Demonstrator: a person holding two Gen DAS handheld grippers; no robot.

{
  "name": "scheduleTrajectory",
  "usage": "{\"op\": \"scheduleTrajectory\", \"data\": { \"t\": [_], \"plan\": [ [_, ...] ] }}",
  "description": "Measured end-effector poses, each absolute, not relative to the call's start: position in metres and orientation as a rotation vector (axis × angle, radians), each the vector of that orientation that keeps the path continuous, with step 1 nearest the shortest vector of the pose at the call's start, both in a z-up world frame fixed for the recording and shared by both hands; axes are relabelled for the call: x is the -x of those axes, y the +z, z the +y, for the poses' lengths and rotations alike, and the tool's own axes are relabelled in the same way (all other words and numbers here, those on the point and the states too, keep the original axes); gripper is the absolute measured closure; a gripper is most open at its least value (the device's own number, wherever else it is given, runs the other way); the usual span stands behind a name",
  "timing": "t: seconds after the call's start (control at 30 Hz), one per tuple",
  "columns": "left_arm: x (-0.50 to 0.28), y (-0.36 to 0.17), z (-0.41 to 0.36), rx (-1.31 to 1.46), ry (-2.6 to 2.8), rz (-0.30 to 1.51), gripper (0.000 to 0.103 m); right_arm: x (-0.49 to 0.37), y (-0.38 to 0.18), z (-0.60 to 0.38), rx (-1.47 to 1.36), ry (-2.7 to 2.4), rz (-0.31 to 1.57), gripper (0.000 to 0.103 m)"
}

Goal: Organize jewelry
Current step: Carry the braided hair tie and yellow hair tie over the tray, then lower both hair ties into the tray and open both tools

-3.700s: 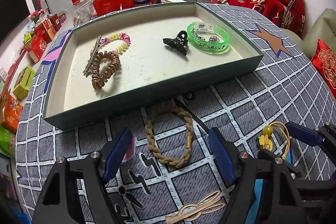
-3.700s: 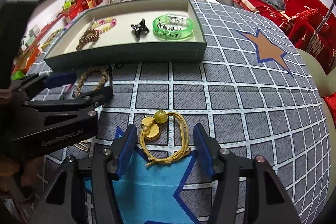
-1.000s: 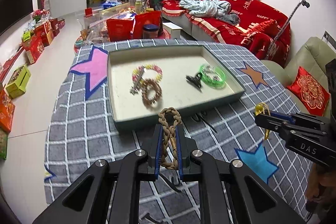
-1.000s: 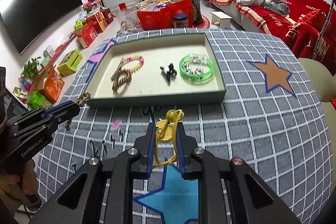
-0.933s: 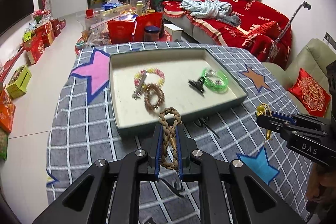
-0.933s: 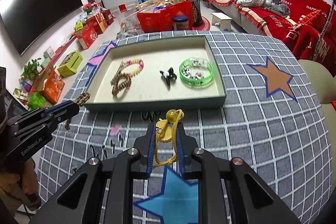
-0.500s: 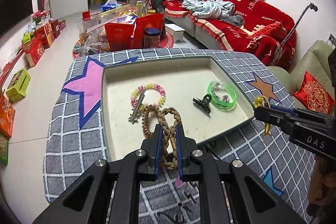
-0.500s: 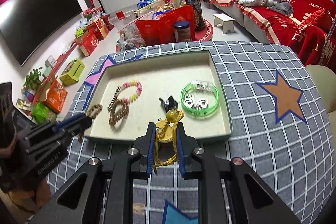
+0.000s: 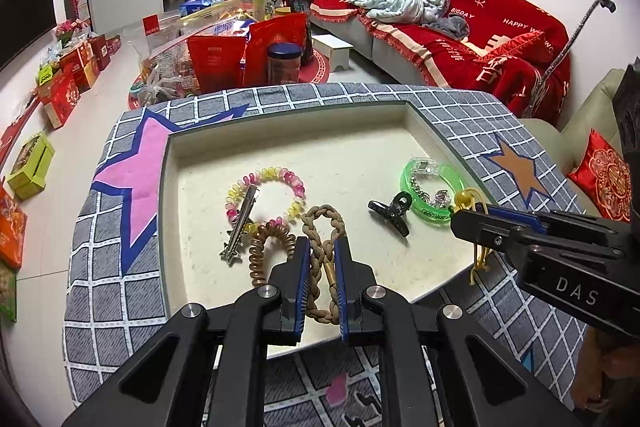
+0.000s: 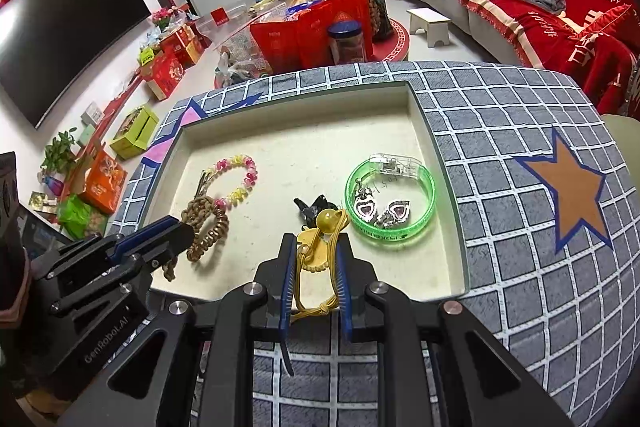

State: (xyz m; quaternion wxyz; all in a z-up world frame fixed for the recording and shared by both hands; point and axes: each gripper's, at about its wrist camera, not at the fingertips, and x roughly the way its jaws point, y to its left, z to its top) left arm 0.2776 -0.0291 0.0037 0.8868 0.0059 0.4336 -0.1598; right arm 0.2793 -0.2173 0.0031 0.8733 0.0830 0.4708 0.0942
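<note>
My left gripper (image 9: 321, 253) is shut on a braided tan rope bracelet (image 9: 322, 227), held over the near part of the shallow tray (image 9: 288, 119). My right gripper (image 10: 316, 251) is shut on a yellow hair tie with a bead (image 10: 326, 223), also above the tray's near edge (image 10: 460, 259). In the tray lie a pink-yellow bead bracelet (image 9: 276, 177), a silver clip (image 9: 240, 223), a brown coil tie (image 9: 264, 247), a black claw clip (image 9: 390, 211) and a green bangle (image 10: 390, 197) with heart earrings (image 10: 366, 207) inside. Each gripper shows in the other's view: the right one (image 9: 468, 215), the left one (image 10: 182, 231).
The tray sits on a grey checked tablecloth (image 10: 520, 155) with coloured stars. Beyond the table's far edge are red bags (image 9: 248, 51), boxes on the floor (image 10: 160, 67), a red-covered sofa (image 9: 460, 35) and a large dark screen (image 10: 60, 39).
Both grippers moved forward from over the cloth to over the tray, each still carrying its piece. The tray now looms larger and closer.
</note>
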Motion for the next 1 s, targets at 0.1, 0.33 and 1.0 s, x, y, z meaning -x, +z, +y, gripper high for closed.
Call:
{"op": "scheduleTrajectory", "data": {
  "t": [0.1, 0.33, 1.0],
  "plan": [
    [-0.283, -0.002, -0.032, -0.021, -0.33, 0.912, 0.073, -0.284, -0.001, -0.217, -0.178, 0.206, 0.997, 0.083],
    [-0.292, -0.01, -0.042, -0.041, -0.333, 0.927, 0.073, -0.294, -0.015, -0.215, -0.181, 0.228, 1.044, 0.083],
    [-0.316, -0.036, -0.061, -0.144, -0.279, 0.95, 0.073, -0.322, -0.037, -0.218, -0.122, 0.153, 1.052, 0.083]
  ]
}}
